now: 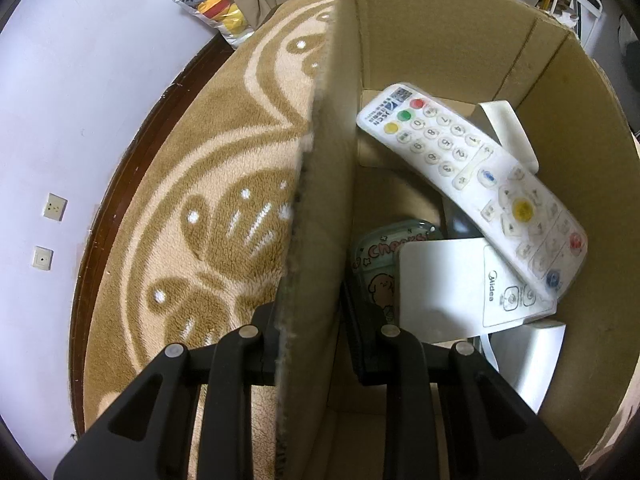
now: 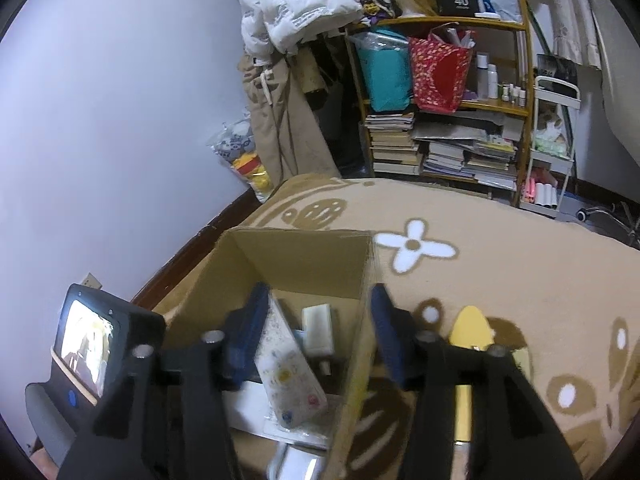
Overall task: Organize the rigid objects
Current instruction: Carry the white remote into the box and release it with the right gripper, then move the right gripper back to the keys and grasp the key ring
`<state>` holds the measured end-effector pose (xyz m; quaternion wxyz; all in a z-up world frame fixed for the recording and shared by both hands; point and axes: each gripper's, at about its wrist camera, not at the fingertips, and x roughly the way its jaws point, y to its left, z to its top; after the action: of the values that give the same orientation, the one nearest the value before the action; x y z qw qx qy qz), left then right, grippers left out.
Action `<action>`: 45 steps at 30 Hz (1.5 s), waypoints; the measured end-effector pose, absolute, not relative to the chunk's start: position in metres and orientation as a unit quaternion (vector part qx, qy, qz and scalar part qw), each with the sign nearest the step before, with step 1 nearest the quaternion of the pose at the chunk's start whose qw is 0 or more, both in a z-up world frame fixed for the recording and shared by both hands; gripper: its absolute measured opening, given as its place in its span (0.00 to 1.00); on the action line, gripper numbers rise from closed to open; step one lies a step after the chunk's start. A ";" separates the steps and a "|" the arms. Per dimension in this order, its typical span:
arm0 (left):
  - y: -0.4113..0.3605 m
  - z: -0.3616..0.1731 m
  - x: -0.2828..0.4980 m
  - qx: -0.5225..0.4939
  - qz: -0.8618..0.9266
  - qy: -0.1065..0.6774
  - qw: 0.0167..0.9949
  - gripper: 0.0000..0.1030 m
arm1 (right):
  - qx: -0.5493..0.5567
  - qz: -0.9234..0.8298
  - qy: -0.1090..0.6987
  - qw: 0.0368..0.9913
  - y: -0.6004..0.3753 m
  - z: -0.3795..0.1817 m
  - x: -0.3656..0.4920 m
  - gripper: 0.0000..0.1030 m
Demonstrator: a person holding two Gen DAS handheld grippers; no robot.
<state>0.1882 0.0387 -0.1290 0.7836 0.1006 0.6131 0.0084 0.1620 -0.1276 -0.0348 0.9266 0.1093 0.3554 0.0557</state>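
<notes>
An open brown cardboard box (image 1: 440, 40) stands upright on the carpet. Inside, a long white remote (image 1: 472, 184) with coloured buttons, sealed in clear plastic, lies tilted across a white Midea remote (image 1: 504, 292). Beneath them sit a green cartoon-printed case (image 1: 380, 264) and other white devices.

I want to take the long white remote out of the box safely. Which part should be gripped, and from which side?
Grip the long white remote across its narrow width at the raised end with the red, green and yellow buttons, coming from above through the open top of the cardboard box. It lies tilted over the Midea remote, so that end looks freest.
</notes>
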 end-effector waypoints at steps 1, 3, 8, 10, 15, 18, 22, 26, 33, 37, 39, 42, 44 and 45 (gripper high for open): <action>0.039 -0.129 0.188 0.100 0.008 0.613 0.784 0.24 | 0.111 0.052 0.353 0.928 -0.132 -0.035 0.160 0.70; 0.039 -0.129 0.189 0.099 0.008 0.613 0.784 0.24 | 0.110 0.042 0.353 0.928 -0.143 -0.036 0.158 0.74; 0.039 -0.129 0.189 0.097 0.009 0.614 0.783 0.23 | 0.118 0.005 0.374 0.920 -0.180 -0.044 0.165 0.75; 0.039 -0.128 0.189 0.098 0.009 0.614 0.783 0.23 | 0.123 -0.007 0.382 0.916 -0.196 -0.048 0.166 0.75; 0.039 -0.128 0.189 0.098 0.009 0.614 0.783 0.23 | 0.137 -0.045 0.384 0.912 -0.234 -0.060 0.165 0.75; 0.038 -0.128 0.189 0.100 0.009 0.614 0.783 0.23 | 0.150 -0.059 0.397 0.904 -0.251 -0.072 0.164 0.75; 0.037 -0.129 0.189 0.100 0.009 0.614 0.783 0.23 | 0.159 -0.069 0.404 0.898 -0.264 -0.084 0.159 0.75; 0.038 -0.129 0.189 0.100 0.009 0.614 0.783 0.23 | 0.159 -0.070 0.417 0.892 -0.271 -0.095 0.156 0.75; 0.038 -0.129 0.189 0.099 0.009 0.614 0.783 0.23 | 0.157 -0.066 0.444 0.880 -0.278 -0.117 0.159 0.75; 0.037 -0.128 0.189 0.099 0.009 0.614 0.783 0.23 | 0.169 -0.064 0.461 0.869 -0.283 -0.131 0.160 0.75; 0.037 -0.129 0.189 0.098 0.009 0.614 0.783 0.23 | 0.177 -0.064 0.466 0.865 -0.284 -0.137 0.158 0.75; 0.036 -0.129 0.190 0.100 0.009 0.614 0.783 0.23 | 0.192 -0.061 0.468 0.861 -0.285 -0.142 0.157 0.73; 0.036 -0.128 0.189 0.100 0.009 0.614 0.783 0.23 | 0.190 -0.064 0.467 0.861 -0.284 -0.144 0.156 0.71; 0.036 -0.129 0.189 0.100 0.009 0.614 0.783 0.23 | 0.189 -0.064 0.467 0.861 -0.283 -0.145 0.155 0.70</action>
<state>0.1891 0.0357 -0.1286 0.7831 0.1003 0.6137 0.0093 0.1555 -0.2834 -0.1449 0.8611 0.1895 0.4673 -0.0644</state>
